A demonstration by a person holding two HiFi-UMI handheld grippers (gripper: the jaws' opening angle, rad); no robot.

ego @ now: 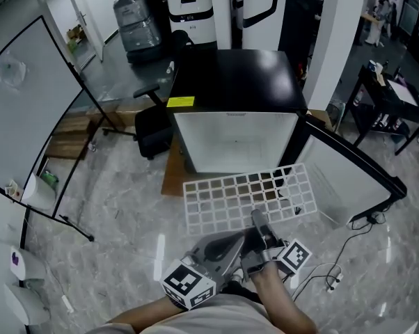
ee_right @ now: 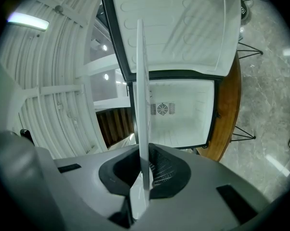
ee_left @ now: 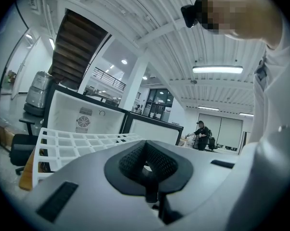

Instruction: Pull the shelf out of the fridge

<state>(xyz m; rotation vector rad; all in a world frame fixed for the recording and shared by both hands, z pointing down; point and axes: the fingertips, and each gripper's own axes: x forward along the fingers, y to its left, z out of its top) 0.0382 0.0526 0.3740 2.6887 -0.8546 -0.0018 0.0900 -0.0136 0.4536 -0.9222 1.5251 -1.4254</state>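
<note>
Shelf (ego: 248, 197) hangs clear of the fridge (ego: 234, 82), just in front of its open mouth, pinched at its near edge by the right gripper (ee_right: 144, 179) alone. The left gripper (ee_left: 146, 163) sits closed on nothing. Held by one edge, the wide grid could sag, twist loose, or clip the open door (ego: 349, 172).

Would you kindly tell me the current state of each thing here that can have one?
Fridge: open.
Fridge door: swung wide open.
Shelf: out of the fridge, held in front of it by its near edge.
Right gripper: shut on the shelf.
Left gripper: shut, holding nothing.
</note>
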